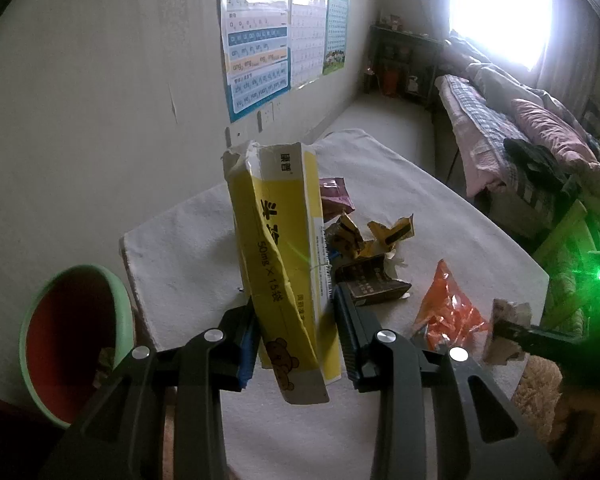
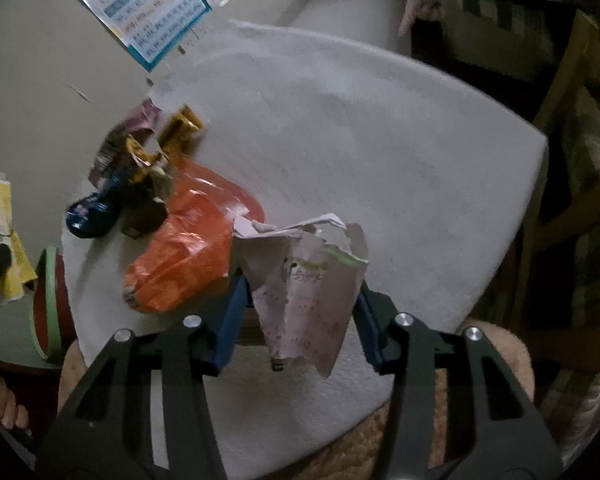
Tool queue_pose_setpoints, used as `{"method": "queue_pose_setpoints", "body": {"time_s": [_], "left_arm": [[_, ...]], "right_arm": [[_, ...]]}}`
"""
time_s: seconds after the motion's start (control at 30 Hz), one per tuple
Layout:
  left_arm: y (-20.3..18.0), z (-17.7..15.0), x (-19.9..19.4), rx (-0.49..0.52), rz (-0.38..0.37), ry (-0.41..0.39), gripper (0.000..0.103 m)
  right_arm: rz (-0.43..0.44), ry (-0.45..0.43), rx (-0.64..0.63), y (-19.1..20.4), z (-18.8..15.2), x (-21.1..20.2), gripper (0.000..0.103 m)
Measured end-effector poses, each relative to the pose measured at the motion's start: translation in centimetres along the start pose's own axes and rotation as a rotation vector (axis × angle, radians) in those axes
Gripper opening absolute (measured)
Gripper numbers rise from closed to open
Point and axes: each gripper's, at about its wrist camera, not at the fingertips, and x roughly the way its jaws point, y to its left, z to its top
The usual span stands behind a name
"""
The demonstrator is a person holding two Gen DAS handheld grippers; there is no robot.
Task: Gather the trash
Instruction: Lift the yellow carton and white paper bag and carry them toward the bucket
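1. Centrally, the left hand-held gripper is shown closed on a crushed yellow carton, which is held upright and lifted clear of the desk.
2. The right hand-held gripper is shown gripping a torn pale paper wrapper, likewise raised above the desk surface.
3. Just beyond the right gripper, an orange snack bag is seen lying on the desk, near its front edge.
4. Farther out, a loose heap of small wrappers is seen: dark, gold, blue and maroon pieces, touching or overlapping one another.
5. Beside the desk's left edge, and lower than it, a green-rimmed bin with a red interior is visible; some scraps appear to lie inside already.
6. The step in hand is judged to be carrying: two pieces are held, neither yet released.
7. The next move is judged to call for swinging the carton leftward over the bin opening before the jaws are parted, then the paper after it.
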Motion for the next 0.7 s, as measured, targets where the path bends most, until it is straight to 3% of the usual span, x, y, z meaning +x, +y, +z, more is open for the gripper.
{"method": "queue_pose_setpoints", "body": {"time_s": [0.4,0.7], "left_arm": [[1.1,0.4,-1.6,-0.002,0.002,-0.056,0.032],[3.1,0.1,-2.3,-0.041,0.011,-0.075,0.032]], "right_arm": [[0.071,-0.130,-0.104,5.6,2.0,-5.4,0.049],[0.109,-0.165,-0.172,9.8,2.3,-6.8,0.049]]}}
